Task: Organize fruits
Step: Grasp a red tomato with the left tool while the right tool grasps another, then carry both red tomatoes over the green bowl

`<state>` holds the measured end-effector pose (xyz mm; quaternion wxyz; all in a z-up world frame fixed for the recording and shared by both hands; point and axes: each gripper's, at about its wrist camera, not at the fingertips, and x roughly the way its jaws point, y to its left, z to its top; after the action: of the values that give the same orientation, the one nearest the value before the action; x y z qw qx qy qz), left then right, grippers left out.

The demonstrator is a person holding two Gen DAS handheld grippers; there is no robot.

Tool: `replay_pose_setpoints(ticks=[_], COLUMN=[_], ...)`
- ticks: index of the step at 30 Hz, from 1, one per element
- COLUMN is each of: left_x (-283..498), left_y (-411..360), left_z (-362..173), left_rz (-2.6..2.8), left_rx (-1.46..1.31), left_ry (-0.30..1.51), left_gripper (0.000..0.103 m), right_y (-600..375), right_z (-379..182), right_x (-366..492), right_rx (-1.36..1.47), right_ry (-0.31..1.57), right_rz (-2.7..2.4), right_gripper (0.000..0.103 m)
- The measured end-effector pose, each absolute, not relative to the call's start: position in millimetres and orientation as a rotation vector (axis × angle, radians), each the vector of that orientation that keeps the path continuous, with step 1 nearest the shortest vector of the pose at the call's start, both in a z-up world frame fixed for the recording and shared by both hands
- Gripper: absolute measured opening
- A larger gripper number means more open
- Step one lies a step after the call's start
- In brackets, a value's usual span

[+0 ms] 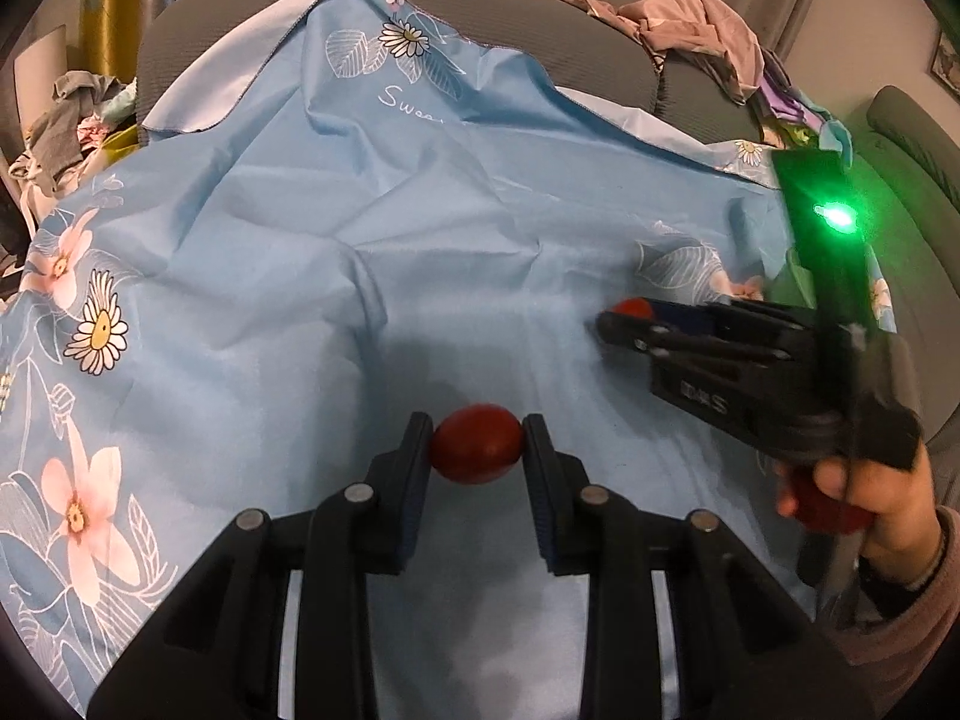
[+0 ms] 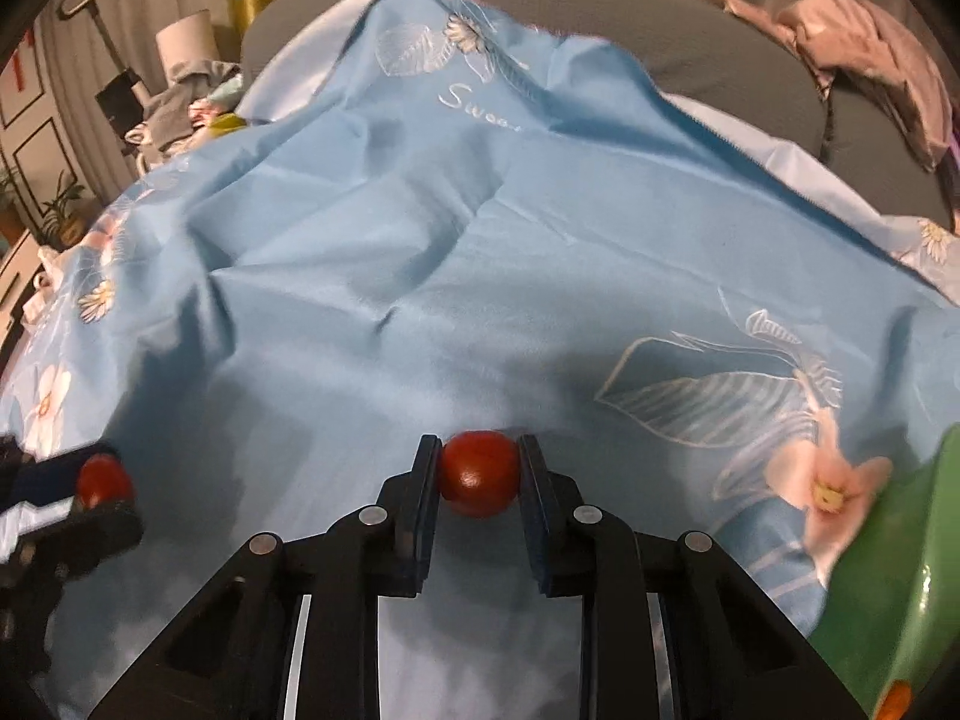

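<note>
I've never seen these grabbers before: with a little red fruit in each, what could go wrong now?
The left gripper holds its red fruit only at the fingers' tips, so it might slip out.

The right gripper pinches its round fruit likewise; dropped, it could roll away over the wrinkled blue cloth.

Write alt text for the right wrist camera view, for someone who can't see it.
The right gripper holds a small round red fruit between its two black fingers, above a wrinkled light-blue floral cloth. At far left, the left gripper holds another small red fruit. A green bowl's rim shows at lower right.
</note>
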<state>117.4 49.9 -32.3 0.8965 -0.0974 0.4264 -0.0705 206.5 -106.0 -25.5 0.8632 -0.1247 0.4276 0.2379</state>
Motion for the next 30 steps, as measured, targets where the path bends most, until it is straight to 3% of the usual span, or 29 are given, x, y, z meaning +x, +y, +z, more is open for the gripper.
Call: replay_pose_setpoints(ticks=[30], left_x=[90], left_y=[-17], left_z=[-13], left_rz=[-0.175], left_rx=[-0.136], left_ry=[0.890], left_gripper=[0.030], right_y=[-195], right_z=[22], right_x=[116], right_rx=[-0.122], right_ry=[0.714], right_rz=[0.504], right_gripper=[0.027])
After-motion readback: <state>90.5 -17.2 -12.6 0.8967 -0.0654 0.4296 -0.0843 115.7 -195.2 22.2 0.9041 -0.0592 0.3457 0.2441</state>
